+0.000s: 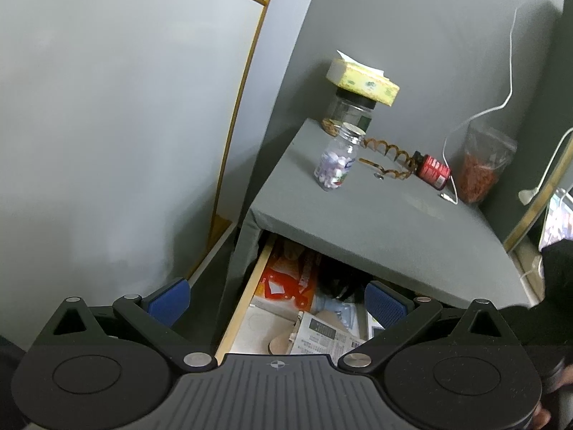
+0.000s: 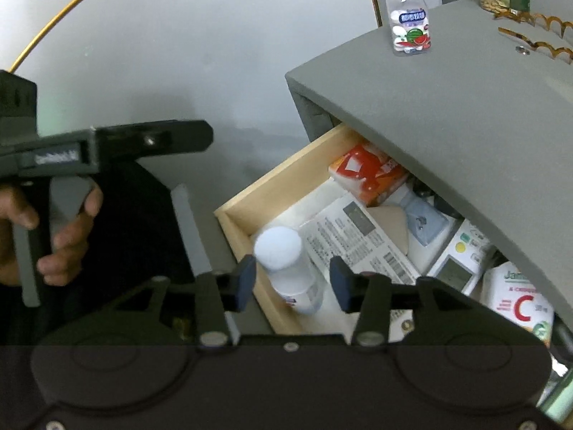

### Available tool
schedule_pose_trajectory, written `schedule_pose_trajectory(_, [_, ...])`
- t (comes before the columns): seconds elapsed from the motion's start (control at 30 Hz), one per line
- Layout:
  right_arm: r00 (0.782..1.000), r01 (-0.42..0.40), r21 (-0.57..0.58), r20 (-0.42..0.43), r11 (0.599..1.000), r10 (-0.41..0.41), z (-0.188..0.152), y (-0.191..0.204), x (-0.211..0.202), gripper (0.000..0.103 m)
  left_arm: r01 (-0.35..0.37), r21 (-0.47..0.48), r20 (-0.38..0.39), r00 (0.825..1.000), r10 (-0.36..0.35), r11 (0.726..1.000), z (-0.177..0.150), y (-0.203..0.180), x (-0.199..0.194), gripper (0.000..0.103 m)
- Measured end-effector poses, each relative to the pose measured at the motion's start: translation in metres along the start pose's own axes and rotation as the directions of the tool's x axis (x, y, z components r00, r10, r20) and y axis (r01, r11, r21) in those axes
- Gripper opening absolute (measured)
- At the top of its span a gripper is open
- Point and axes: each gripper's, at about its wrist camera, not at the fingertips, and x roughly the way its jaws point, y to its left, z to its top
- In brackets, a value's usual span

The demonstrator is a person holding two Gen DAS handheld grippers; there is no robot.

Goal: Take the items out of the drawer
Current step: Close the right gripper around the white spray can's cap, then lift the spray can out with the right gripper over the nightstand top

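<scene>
below, right jaws astride white-capped bottle (image 2: 290,268)

Pale wood drawer (image 2: 286,175), blue-padded tool (image 1: 277,302)

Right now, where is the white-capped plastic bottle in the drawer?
In the right wrist view, the white-capped plastic bottle lies in the wooden drawer's near-left corner, between the right tool's open fingers.

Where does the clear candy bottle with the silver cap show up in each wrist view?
Left wrist view: the candy bottle stands upright on the grey nightstand top, centre of frame, left of the brown hair clip.
Right wrist view: the same bottle stands at the top edge, right of centre, near the nightstand's left corner.
Shared landmark: the orange and white packet at the back left of the open drawer.
</scene>
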Motion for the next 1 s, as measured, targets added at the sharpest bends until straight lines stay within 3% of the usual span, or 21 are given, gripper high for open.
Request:
schedule_pose_trajectory(0.1, [1.000,0.031,-0.016,0.004,0.999,-0.031,-0.001,0.007,0.011,0.061,0.014,0.003,-0.010,1.000,-0.014,1.000,0.003,0.000,-0.002,0.103])
schedule_pose_trajectory(0.23, [0.997,0.066,-0.032,0.044,0.997,-0.064,0.000,0.016,0.023,0.063,0.054,0.043,-0.022,0.998,-0.054,0.998,0.012,-0.006,-0.006,0.103])
schedule_pose_trajectory(0.3, [0.997,0.060,-0.018,0.041,0.998,-0.059,-0.001,0.015,0.028,0.056,0.072,0.066,-0.006,0.997,-0.071,0.995,0.016,-0.009,-0.009,0.103])
schedule_pose_trajectory(0.37, [0.999,0.044,0.014,0.025,0.999,-0.044,-0.002,0.012,0.032,0.038,0.081,0.062,0.000,0.997,-0.081,0.995,0.017,-0.009,-0.009,0.103])
schedule_pose_trajectory(0.43, [0.994,0.100,-0.026,0.050,0.995,-0.099,-0.004,0.018,0.026,0.031,0.083,0.033,-0.004,0.997,-0.083,0.996,0.016,-0.006,-0.006,0.103])
schedule_pose_trajectory(0.57, [0.984,0.108,-0.028,0.146,0.994,-0.103,0.004,0.029,-0.015,0.031,0.086,-0.025,-0.011,0.996,-0.087,0.996,0.014,-0.001,0.000,0.103])
schedule_pose_trajectory(0.67, [0.949,0.104,0.013,0.299,0.994,-0.103,0.029,0.032,-0.078,0.031,0.089,-0.069,-0.017,0.996,-0.090,0.994,0.013,0.002,0.005,0.103])
schedule_pose_trajectory(0.73, [0.914,0.157,0.099,0.363,0.983,-0.183,0.054,0.022,-0.112,0.031,0.084,-0.073,-0.020,0.996,-0.086,0.994,0.013,0.001,0.007,0.103])
schedule_pose_trajectory(0.83, [0.893,0.223,0.299,0.318,0.928,-0.317,0.089,-0.014,-0.122,0.031,0.035,-0.005,-0.019,0.999,-0.035,0.999,0.012,-0.010,0.007,0.103])
schedule_pose_trajectory(0.93, [0.869,0.351,0.334,0.231,0.875,-0.437,0.113,-0.040,-0.106,0.031,0.056,-0.020,-0.022,0.998,-0.056,0.998,0.012,-0.013,0.007,0.103])
schedule_pose_trajectory(1.0, [0.863,0.391,0.327,0.193,0.860,-0.466,0.124,-0.048,-0.094,0.031,0.067,-0.035,-0.023,0.997,-0.068,0.997,0.012,-0.012,0.006,0.103])
